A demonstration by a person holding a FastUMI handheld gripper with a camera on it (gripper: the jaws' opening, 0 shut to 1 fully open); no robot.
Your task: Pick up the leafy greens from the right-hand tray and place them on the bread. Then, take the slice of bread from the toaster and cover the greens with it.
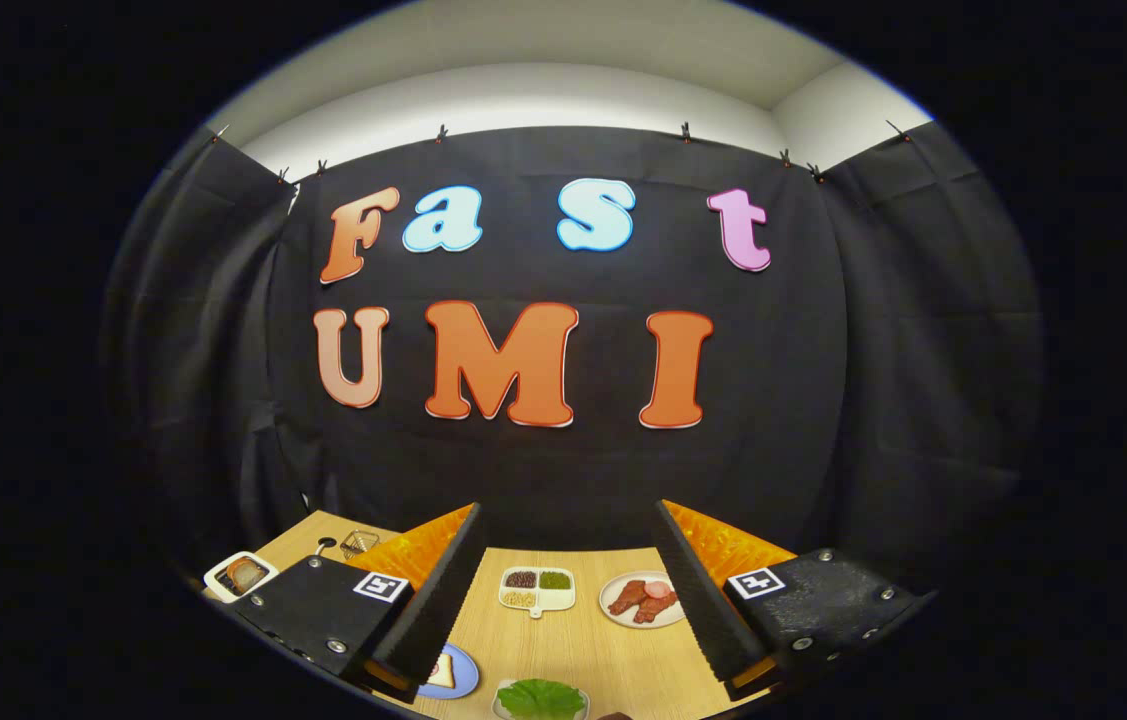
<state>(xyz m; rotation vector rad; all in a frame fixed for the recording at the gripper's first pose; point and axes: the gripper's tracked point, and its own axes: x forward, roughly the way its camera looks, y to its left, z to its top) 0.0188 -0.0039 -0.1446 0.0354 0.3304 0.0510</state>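
The gripper (568,590) hung above the wooden table (583,650) with its fingers spread wide and nothing between them. The leafy greens (540,697) lay on a pale tray (497,706) low in the gap between the fingers, nearer the holder than the fingertips. The bread (441,673) rested on a blue plate (463,672) just beside the greens, partly hidden by the left finger. What was probably the toaster (241,575) stood farther off to the left. Reaching the greens would have required a downward pitch.
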